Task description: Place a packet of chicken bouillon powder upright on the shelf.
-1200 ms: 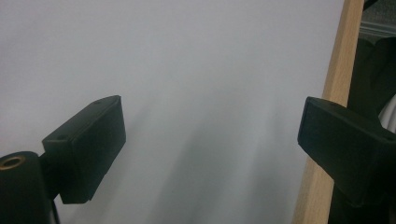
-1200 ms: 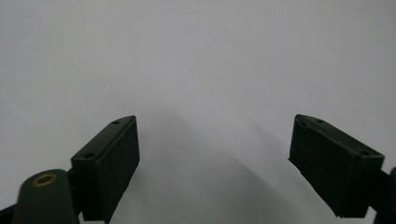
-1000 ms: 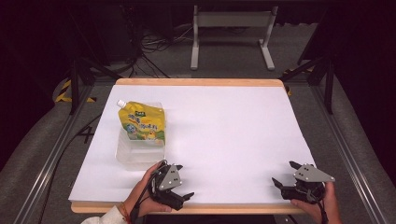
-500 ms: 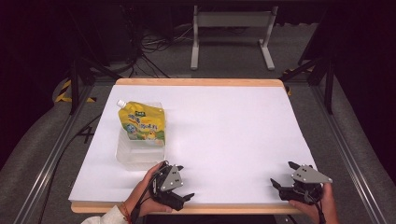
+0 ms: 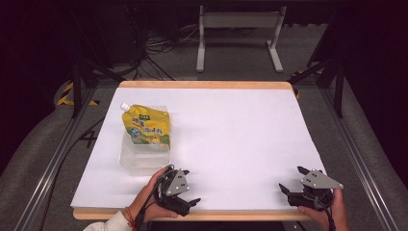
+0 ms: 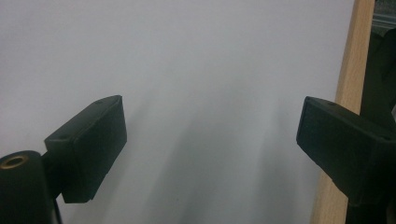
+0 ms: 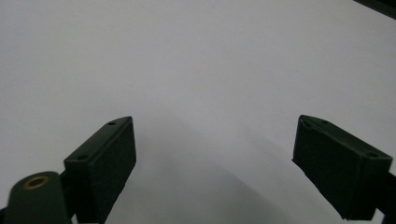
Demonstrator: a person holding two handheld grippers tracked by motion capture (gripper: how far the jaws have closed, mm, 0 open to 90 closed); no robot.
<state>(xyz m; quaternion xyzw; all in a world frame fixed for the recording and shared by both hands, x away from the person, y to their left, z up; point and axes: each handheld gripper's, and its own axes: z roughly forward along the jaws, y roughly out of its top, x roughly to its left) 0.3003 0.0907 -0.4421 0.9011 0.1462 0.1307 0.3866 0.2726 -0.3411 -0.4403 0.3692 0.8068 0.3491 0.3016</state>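
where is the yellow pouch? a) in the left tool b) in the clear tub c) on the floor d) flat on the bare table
b: the pouch stands propped in the clear tub at the table's left, apart from both tools.

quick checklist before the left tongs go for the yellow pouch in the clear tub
1. Left tongs open: ok, jaws wide apart with nothing between them.
2. Right tongs open and out of the way: ok, at the near right of the table.
3. Yellow spouted pouch reachable: ok, it stands in the clear plastic tub just beyond the left tongs.
4. White table top between tongs and tub unobstructed: ok.
5. Pouch cap shut: cannot tell.
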